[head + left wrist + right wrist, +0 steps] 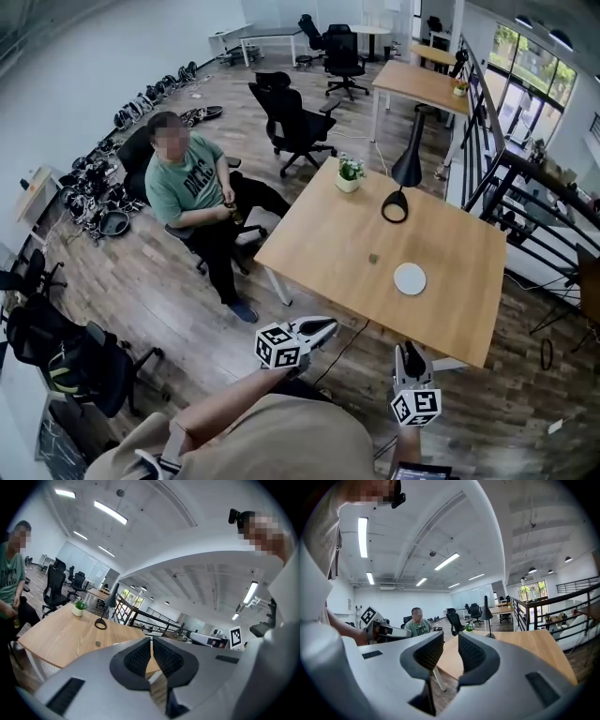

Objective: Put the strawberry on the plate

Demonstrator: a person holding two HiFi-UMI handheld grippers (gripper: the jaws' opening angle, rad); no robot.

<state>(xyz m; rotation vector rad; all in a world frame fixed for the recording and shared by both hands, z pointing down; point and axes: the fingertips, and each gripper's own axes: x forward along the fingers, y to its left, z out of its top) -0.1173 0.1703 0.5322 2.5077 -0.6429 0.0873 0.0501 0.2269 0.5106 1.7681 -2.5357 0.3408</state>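
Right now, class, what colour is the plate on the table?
White; the plate shows best in the head view.

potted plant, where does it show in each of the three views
Head view: the potted plant sits in the upper middle, just left of the black desk lamp.
Left gripper view: the potted plant is at mid left, left of the lamp.
Right gripper view: the potted plant is small, near the centre, left of the lamp.
Shared landmark: the black desk lamp.
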